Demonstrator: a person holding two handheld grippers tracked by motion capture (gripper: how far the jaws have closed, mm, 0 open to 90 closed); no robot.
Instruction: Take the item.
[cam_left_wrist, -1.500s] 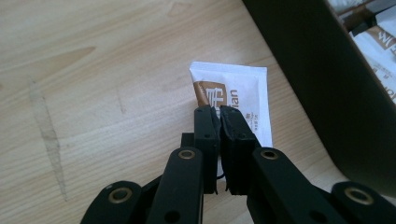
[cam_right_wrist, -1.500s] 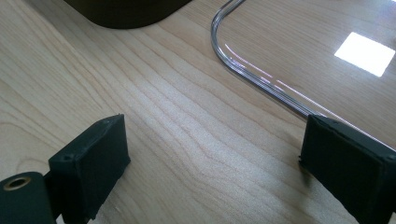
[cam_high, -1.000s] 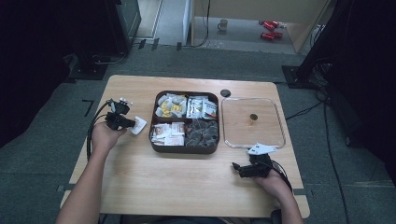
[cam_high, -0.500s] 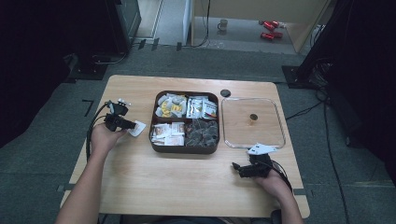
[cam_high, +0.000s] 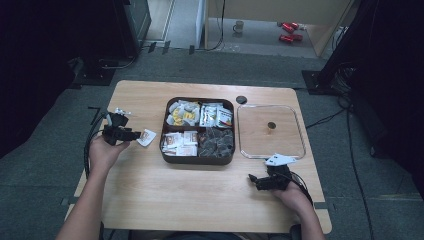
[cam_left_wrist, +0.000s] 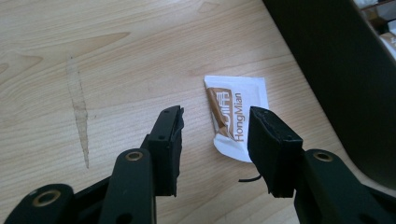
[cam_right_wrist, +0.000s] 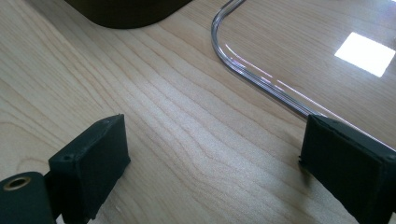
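At the left of the high view, the left claw (cam_high: 134, 134) sits just beside a small white sachet (cam_high: 146, 137) that lies flat on the worktop (cam_high: 200, 195), between the claw and the left wall of the dark compartment tray (cam_high: 198, 160). In the left gripper view the sachet (cam_left_wrist: 236, 116), white with a brown printed band, rests in the centre of the frame just past the two black jaws; these have just been opening and now stand apart with bare wood between them, the pads pressing on nothing, though the right-hand jaw covers the sachet's near corner and I cannot be sure it is quite clear of the paper. My reading is that the step in hand is a release: the sachet has been set down outside the tray and let go. At the lower right of the high view the right claw (cam_high: 257, 181) rests on the worktop with its jaws spread wide and empty, and the right gripper view shows the rounded corner of the clear lid (cam_right_wrist: 261, 70) just ahead of them. The next move likely calls for backing the left claw away without dragging the sachet, then reaching into a tray compartment for another packet, pinching one alone.
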